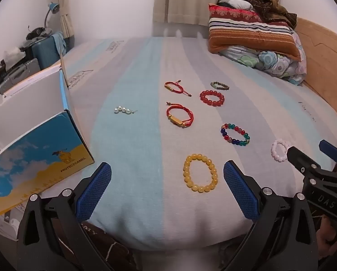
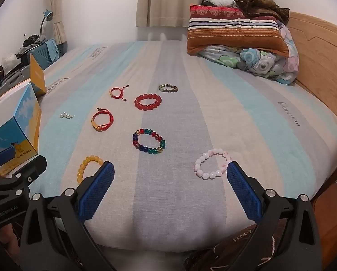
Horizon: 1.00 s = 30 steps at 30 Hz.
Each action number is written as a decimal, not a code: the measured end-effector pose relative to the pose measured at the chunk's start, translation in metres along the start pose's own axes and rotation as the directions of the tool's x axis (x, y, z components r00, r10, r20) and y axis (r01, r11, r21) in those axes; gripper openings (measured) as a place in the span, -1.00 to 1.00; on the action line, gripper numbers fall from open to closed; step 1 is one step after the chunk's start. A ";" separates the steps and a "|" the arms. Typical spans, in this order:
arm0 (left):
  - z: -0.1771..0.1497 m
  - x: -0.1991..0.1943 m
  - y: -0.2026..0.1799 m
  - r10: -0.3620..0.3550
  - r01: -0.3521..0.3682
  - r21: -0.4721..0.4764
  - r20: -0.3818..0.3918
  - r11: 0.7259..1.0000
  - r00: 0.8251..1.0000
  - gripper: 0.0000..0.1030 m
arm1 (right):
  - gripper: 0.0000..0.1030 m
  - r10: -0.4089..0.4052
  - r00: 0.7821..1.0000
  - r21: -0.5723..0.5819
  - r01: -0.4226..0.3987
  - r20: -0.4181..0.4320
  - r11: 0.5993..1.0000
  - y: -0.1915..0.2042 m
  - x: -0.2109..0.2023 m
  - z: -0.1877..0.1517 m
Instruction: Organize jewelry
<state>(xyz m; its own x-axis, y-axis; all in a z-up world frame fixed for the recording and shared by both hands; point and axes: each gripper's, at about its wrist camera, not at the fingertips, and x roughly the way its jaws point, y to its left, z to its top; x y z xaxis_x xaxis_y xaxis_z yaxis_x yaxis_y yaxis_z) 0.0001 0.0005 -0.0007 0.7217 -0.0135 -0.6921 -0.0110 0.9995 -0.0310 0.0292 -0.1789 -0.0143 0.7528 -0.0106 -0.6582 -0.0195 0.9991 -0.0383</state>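
Note:
Several bracelets lie spread on a striped bed sheet. A yellow bead bracelet lies between my left gripper's open fingers. A pink bead bracelet lies just ahead of my right gripper, by its right finger; the gripper is open and empty. Farther out lie a multicolour bead bracelet, a red bead bracelet, two red cord bracelets, a dark green bead bracelet and a short pearl string. The yellow bracelet also shows in the right wrist view.
An open blue and yellow cardboard box stands at the left bed edge. Stacked pillows and a blanket sit at the far right by the wooden headboard. Suitcases stand beyond the bed at the left.

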 end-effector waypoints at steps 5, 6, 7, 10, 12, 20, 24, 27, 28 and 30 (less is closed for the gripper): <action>0.003 0.002 -0.001 0.013 -0.013 0.014 -0.006 1.000 1.000 0.89 | 0.86 -0.006 1.000 0.009 0.006 -0.001 1.000 0.002 -0.001 -0.001; 0.004 0.003 -0.001 0.015 -0.015 0.014 -0.005 1.000 1.000 0.89 | 0.86 -0.004 1.000 0.013 0.004 0.001 1.000 0.003 -0.002 -0.001; 0.004 0.003 0.000 0.017 -0.016 0.014 -0.003 1.000 1.000 0.89 | 0.86 -0.004 1.000 0.015 0.004 0.002 1.000 0.004 -0.003 -0.001; 0.001 0.000 -0.005 0.019 -0.019 0.014 0.003 1.000 1.000 0.89 | 0.86 -0.001 1.000 0.017 0.001 -0.001 1.000 0.004 -0.001 -0.002; 0.000 0.000 -0.005 0.016 -0.016 0.014 0.008 1.000 1.000 0.89 | 0.86 0.004 1.000 0.019 -0.004 -0.001 1.000 0.000 0.000 0.000; 0.003 -0.002 -0.006 0.006 -0.006 0.018 0.012 1.000 1.000 0.89 | 0.86 0.012 1.000 0.017 -0.012 -0.003 1.000 0.002 0.000 0.001; 0.004 -0.001 -0.005 0.004 -0.004 0.018 0.011 1.000 1.000 0.89 | 0.86 0.014 1.000 0.017 -0.014 -0.002 1.000 0.002 0.000 0.001; 0.004 -0.001 -0.005 0.001 -0.001 0.017 0.011 1.000 1.000 0.89 | 0.86 0.014 1.000 0.018 -0.014 -0.002 1.000 0.002 0.000 0.001; 0.004 -0.001 -0.005 0.000 0.000 0.017 0.010 1.000 1.000 0.89 | 0.86 0.015 1.000 0.018 -0.015 -0.003 1.000 0.002 0.000 0.001; 0.004 -0.002 -0.005 -0.002 0.001 0.016 0.010 1.000 1.000 0.89 | 0.86 0.017 1.000 0.017 -0.017 -0.002 1.000 0.002 0.000 0.000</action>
<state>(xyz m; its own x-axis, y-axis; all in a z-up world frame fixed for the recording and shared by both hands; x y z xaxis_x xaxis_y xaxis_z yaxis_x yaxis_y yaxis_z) 0.0020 -0.0039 0.0036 0.7284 -0.0148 -0.6850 0.0013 0.9998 -0.0202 0.0292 -0.1768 -0.0139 0.7511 0.0065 -0.6602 -0.0212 0.9997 -0.0144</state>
